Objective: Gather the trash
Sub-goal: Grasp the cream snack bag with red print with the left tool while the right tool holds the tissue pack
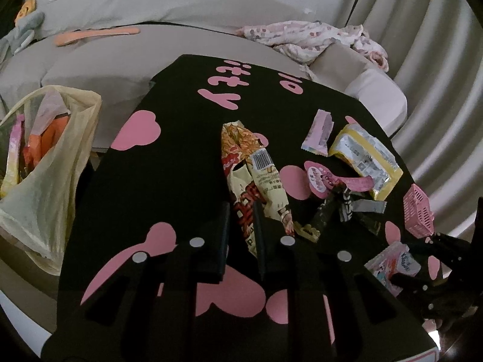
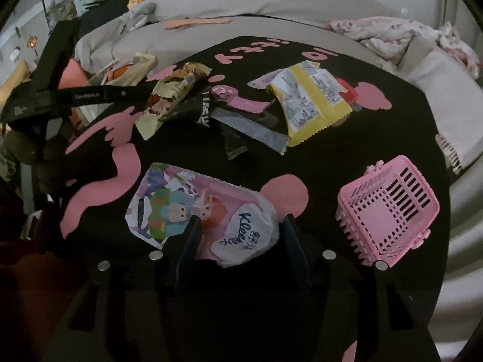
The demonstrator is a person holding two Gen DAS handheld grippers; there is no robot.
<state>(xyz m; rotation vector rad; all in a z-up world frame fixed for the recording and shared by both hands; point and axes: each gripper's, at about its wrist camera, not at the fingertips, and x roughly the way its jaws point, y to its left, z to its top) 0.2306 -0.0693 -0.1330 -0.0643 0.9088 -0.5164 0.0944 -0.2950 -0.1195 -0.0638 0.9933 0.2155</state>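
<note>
The left hand-held gripper (image 1: 241, 226) pinches the snack wrapper (image 1: 259, 181) on the worktop (image 1: 169, 157). The right hand-held gripper (image 2: 240, 226) is spread around the tissue pack (image 2: 211, 211).

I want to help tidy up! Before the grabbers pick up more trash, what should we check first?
1. Left gripper lined up with a wrapper: ok, the long snack wrapper sits between its fingers.
2. Left fingers actually squeezing it: cannot tell.
3. Right gripper open around the Kleenex pack: ok, open, a finger on each side.
4. Trash bag open and near: ok, beside the table's left edge.
5. Pink basket out of the way: ok, lying right of the pack, apart.
6. More trash left: ok, the yellow packet waits.
</note>
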